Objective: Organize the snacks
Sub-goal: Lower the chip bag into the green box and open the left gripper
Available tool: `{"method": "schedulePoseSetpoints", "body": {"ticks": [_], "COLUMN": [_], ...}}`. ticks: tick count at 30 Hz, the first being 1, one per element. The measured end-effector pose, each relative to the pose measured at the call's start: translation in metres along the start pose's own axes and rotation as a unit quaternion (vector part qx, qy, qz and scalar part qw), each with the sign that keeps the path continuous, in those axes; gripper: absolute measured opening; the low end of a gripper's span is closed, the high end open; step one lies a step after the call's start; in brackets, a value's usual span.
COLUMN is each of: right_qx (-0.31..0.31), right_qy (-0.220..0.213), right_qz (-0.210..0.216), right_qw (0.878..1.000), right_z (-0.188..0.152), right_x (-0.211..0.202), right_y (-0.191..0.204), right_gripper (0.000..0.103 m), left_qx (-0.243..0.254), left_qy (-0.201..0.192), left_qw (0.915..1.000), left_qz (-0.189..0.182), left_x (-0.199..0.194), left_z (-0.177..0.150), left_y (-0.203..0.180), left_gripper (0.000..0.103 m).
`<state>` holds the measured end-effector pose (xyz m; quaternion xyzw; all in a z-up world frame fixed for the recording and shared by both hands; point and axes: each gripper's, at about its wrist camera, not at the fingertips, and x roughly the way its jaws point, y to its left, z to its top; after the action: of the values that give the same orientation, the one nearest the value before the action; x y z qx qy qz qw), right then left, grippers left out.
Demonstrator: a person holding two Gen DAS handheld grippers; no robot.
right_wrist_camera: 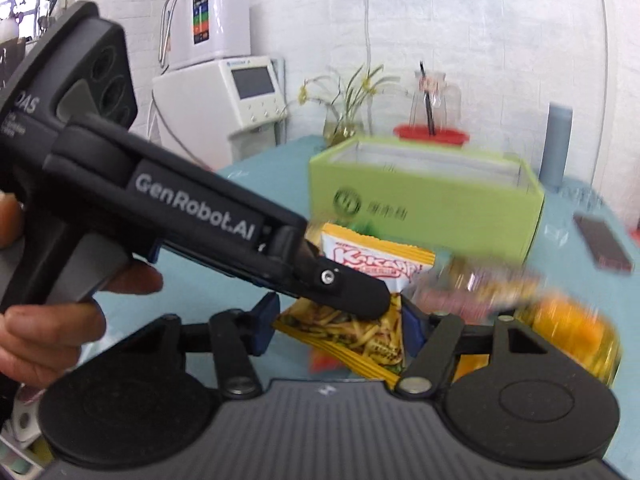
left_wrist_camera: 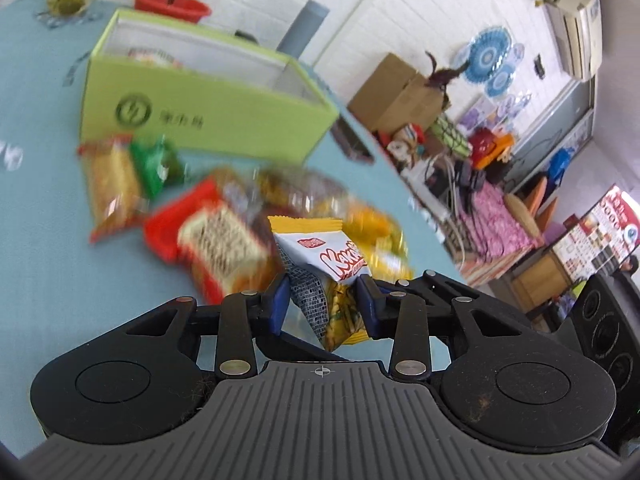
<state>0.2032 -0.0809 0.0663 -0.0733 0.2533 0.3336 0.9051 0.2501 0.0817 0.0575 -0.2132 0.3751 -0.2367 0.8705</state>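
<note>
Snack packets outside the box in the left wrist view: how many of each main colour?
White-yellow packet, held: 1
Red packet: 1
Orange packet: 1
Green packet: 1
Yellow packet: 1
Clear packet, blurred: 1
Total: 6

A glass vase (right_wrist_camera: 344, 120) with yellow-flowered stems is seen at the far end of the blue table (left_wrist_camera: 40, 280), beside a red bowl (left_wrist_camera: 170, 4). A white machine (right_wrist_camera: 224, 108) is set against the brick wall, and cardboard boxes (left_wrist_camera: 400, 92) are stacked below blue plates (left_wrist_camera: 490, 54).
</note>
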Motion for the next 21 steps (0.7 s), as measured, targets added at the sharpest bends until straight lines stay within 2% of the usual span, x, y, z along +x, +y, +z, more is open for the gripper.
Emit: {"method": "schedulePoseSetpoints", "body": {"ticks": [5, 11, 14, 16, 18, 21], "right_qx": [-0.038, -0.028, -0.021, -0.021, -0.012, -0.009], "right_qy": [-0.017, 0.004, 0.02, 0.027, 0.026, 0.009], "right_qz": [-0.031, -0.048, -0.057, -0.064, -0.069, -0.076], "right_qw": [0.999, 0.998, 0.998, 0.997, 0.997, 0.997], "right_z": [0.062, 0.112, 0.116, 0.111, 0.106, 0.101], "right_x": [0.045, 0.105, 0.131, 0.141, 0.144, 0.128], "right_y": [-0.039, -0.106, -0.131, -0.14, -0.147, -0.147], "right_gripper": [0.071, 0.07, 0.071, 0.073, 0.078, 0.082], "left_qx": [0.016, 0.037, 0.04, 0.046, 0.047, 0.041], "left_qy": [-0.026, -0.024, -0.019, -0.015, -0.01, -0.014], "left_qw": [0.9995, 0.9988, 0.9981, 0.9966, 0.9955, 0.9957], "left_qz": [0.001, 0.022, 0.042, 0.066, 0.082, 0.082], "left_x": [0.031, 0.097, 0.132, 0.154, 0.167, 0.161], "left_z": [0.086, 0.17, 0.187, 0.189, 0.187, 0.178], "left_y": [0.004, 0.009, 0.015, 0.021, 0.028, 0.035], "left_gripper": [0.015, 0.016, 0.016, 0.025, 0.04, 0.043]}}
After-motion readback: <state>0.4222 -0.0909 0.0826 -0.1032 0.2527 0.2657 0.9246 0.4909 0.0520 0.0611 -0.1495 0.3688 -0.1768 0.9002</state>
